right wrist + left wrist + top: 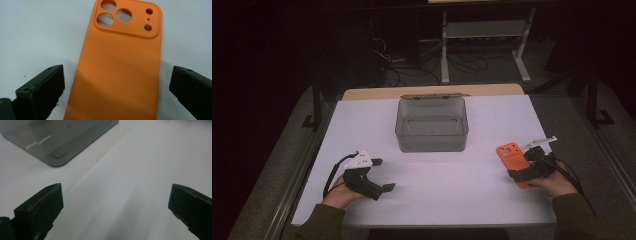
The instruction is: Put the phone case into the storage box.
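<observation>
Big white table (437,195) with a smoky clear bin (432,125) sitting mid-back, nothing in it. Loads of bare room in front. Orange phone case (511,156) lies flat near the right edge, between the wide-apart jaws of the right gripper (116,87). Left gripper (382,175) spread too, holding nothing, near the front-left.
</observation>
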The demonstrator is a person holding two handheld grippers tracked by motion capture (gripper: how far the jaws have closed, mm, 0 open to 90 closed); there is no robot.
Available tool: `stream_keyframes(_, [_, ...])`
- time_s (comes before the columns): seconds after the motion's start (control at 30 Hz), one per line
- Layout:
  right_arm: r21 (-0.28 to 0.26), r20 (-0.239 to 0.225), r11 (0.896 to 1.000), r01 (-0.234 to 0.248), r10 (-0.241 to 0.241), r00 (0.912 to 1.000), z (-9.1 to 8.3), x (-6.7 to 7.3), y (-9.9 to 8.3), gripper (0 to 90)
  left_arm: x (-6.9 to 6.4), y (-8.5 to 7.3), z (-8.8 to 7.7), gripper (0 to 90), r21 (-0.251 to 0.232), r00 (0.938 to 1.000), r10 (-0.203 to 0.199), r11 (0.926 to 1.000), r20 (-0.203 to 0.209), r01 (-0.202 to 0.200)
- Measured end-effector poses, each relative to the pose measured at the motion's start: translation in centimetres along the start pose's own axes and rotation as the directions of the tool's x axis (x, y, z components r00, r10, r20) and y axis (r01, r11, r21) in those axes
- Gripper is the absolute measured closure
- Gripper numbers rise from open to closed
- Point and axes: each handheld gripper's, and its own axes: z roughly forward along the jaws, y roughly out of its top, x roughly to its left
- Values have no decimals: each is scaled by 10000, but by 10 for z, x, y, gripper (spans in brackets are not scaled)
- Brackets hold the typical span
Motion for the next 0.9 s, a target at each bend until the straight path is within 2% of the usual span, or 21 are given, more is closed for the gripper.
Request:
stream_keyframes(0.2, [200,145,9998,47,-50,9999,1,2,0,0,0,0,0,0,12,10000,16,10000,6,-16])
stream_keyframes(0.9, [624,-43,9978,-200,203,9998,6,3,-1,24,0,0,0,0,-13,10000,-12,10000,-9,12])
